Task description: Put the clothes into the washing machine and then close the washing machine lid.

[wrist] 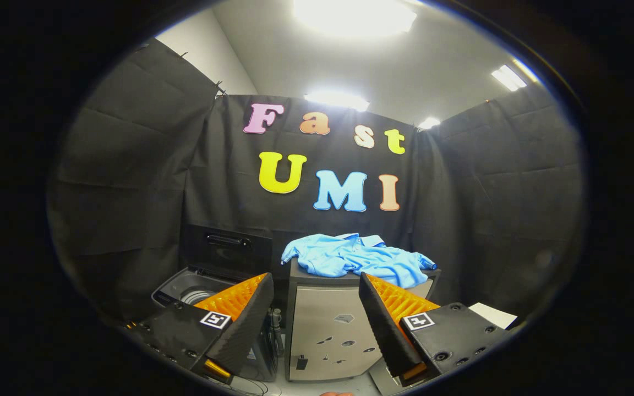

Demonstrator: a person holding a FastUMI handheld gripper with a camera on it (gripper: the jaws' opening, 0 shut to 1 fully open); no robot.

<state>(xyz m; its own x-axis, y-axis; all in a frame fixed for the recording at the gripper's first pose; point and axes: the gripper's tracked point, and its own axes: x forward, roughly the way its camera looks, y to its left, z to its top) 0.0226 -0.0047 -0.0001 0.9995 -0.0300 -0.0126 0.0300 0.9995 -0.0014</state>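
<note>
A light blue shirt (353, 257) lies crumpled on top of a grey cabinet (331, 330), beyond my fingers and slightly right of the gap between them. To the left of the cabinet stands the washing machine (185, 289), its dark lid (226, 250) raised upright behind the round drum opening. My gripper (317, 281) is open, with nothing between its fingers, still well short of the shirt. The left fingertip overlaps the machine's right edge in the view.
Black cloth walls close in the booth behind and on both sides. A white sheet (493, 315) lies at the right, past the right finger. Cables hang in the narrow gap between machine and cabinet (277, 330).
</note>
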